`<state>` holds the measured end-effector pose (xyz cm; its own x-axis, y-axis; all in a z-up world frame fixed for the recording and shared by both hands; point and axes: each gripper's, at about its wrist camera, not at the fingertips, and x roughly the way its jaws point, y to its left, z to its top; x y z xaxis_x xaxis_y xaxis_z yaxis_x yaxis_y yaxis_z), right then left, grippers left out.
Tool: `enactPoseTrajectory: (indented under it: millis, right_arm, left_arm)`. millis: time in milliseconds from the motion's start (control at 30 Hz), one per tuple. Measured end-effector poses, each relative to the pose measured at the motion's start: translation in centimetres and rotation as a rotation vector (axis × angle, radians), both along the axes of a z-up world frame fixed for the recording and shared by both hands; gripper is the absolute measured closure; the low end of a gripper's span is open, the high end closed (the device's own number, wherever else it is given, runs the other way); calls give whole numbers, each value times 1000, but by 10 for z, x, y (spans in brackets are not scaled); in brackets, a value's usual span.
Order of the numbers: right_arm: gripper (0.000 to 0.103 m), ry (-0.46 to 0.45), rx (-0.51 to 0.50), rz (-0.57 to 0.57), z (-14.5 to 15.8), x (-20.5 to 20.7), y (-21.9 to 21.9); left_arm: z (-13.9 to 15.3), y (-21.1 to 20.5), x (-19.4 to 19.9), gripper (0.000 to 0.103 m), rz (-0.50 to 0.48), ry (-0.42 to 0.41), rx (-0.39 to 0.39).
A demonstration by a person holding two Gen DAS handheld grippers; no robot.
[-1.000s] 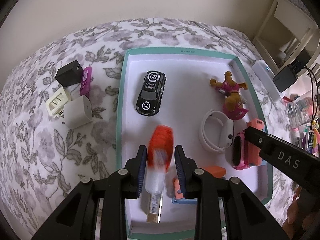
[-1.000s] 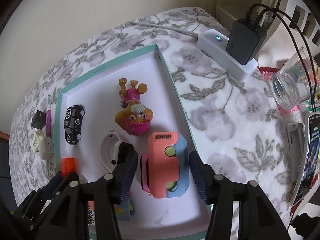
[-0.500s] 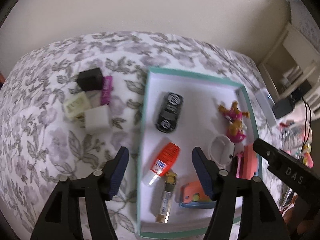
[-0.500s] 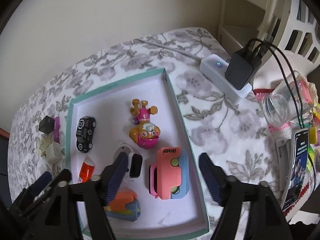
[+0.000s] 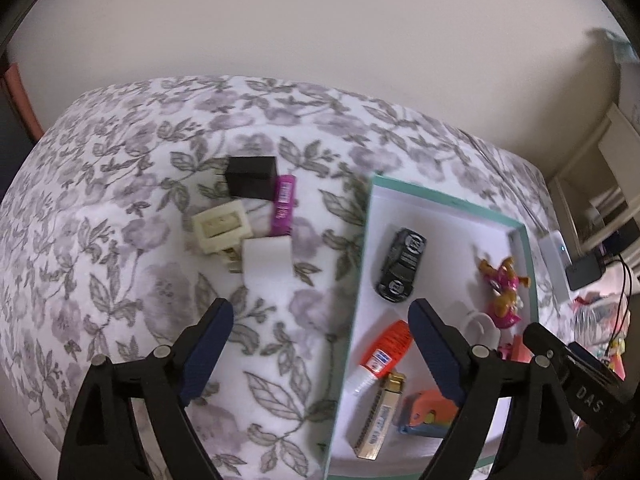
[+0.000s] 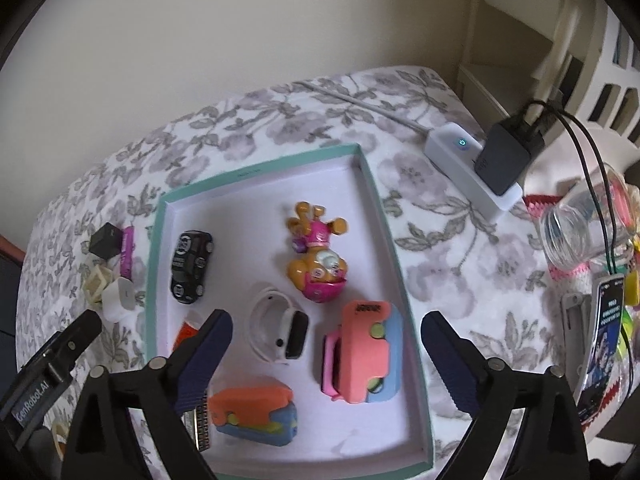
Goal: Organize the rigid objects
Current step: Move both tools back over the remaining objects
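Observation:
A teal-rimmed white tray [image 5: 516, 226] [image 6: 256, 170] lies on the floral cloth. It holds a black toy car [image 5: 400, 265] [image 6: 191, 266], an orange-capped glue bottle [image 5: 385, 350], a pup figure [image 6: 318, 262], a white smartwatch [image 6: 280, 330] and two pink-and-blue foam cars [image 6: 366, 354]. Left of the tray lie a black charger [image 5: 251, 177], a purple tube [image 5: 284, 205], a cream plug [image 5: 220, 227] and a white charger [image 5: 267, 262]. My left gripper [image 5: 320, 332] is open, raised over the tray's left edge. My right gripper [image 6: 326, 342] is open above the tray.
A white power strip [image 6: 472, 170] with a black adapter and cables sits right of the tray. A glass jar [image 6: 576, 236] and small clutter lie at the far right. A white shelf stands behind. The wall bounds the far side.
My left gripper opened, let go of the glue bottle in the tray, rose and swung left. My right gripper opened wider off the pink foam car and pulled up and back.

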<state>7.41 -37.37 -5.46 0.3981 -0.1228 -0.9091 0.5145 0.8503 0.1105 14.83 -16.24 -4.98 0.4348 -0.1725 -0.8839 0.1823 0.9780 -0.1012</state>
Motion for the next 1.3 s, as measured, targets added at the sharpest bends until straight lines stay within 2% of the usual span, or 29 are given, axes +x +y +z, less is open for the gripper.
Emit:
enactPoseTrajectory:
  millis: [333, 533, 867, 1133, 1300]
  right_arm:
    - [5, -21, -31, 90, 5, 14, 31]
    - [5, -40, -49, 144, 10, 24, 55]
    - [5, -75, -73, 288, 15, 39, 114]
    - [5, -54, -102, 340, 5, 52, 134]
    - [5, -40, -106, 360, -5, 64, 142]
  left_arm:
    - [9, 39, 11, 13, 123, -38, 40]
    - [11, 63, 18, 13, 184, -47, 92]
    - [10, 97, 27, 13, 253, -13, 70]
    - [10, 106, 43, 13, 267, 8, 38]
    - [8, 113, 55, 13, 274, 21, 53]
